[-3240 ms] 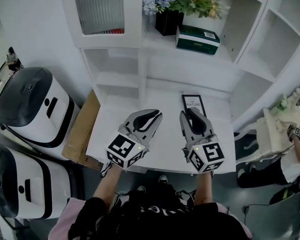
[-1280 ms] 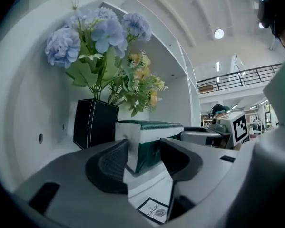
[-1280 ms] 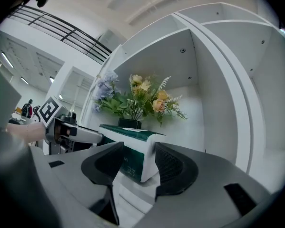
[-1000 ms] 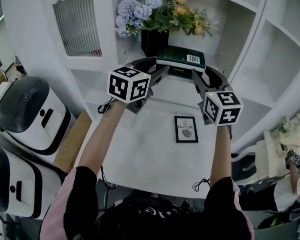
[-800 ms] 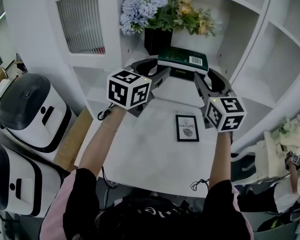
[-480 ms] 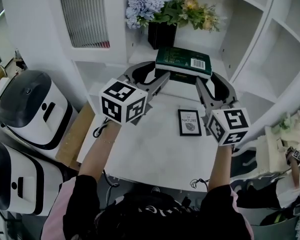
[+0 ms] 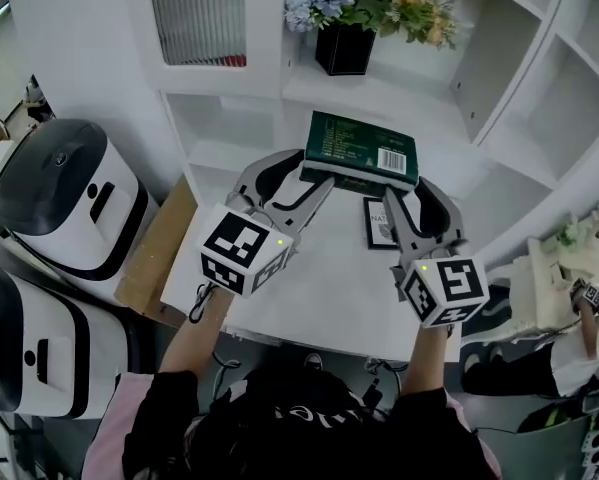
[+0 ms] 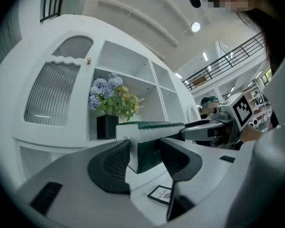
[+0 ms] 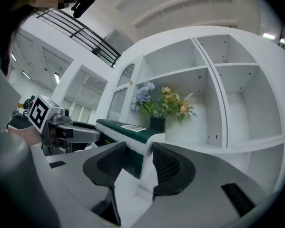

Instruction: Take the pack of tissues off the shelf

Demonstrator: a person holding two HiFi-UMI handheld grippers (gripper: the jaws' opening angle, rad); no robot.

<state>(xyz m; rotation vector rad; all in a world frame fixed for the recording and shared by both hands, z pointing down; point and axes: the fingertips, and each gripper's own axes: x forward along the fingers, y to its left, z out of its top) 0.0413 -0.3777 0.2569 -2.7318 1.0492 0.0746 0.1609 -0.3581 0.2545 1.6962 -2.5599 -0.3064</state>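
Observation:
The pack of tissues (image 7: 359,148), dark green with a white barcode label, hangs in the air in front of the shelf (image 7: 399,93) and above the white table (image 7: 309,288). My left gripper (image 7: 314,176) is shut on its left end and my right gripper (image 7: 404,196) on its right end. In the left gripper view the pack's (image 8: 149,139) white end sits pinched between the ribbed pads of that gripper (image 8: 144,151). The right gripper view shows the same from the other side, the pack (image 9: 128,129) clamped in my right gripper (image 9: 138,161).
A black vase of blue and yellow flowers (image 7: 344,43) stands on the shelf behind. A small framed card (image 7: 379,223) lies on the table under the pack. Two white-and-black appliances (image 7: 64,203) and a cardboard sheet (image 7: 149,258) are at the left.
Three seconds ago both grippers were empty over the table and the pack lay on the shelf. Since a second ago both grippers have carried the pack off the shelf, down over the table.

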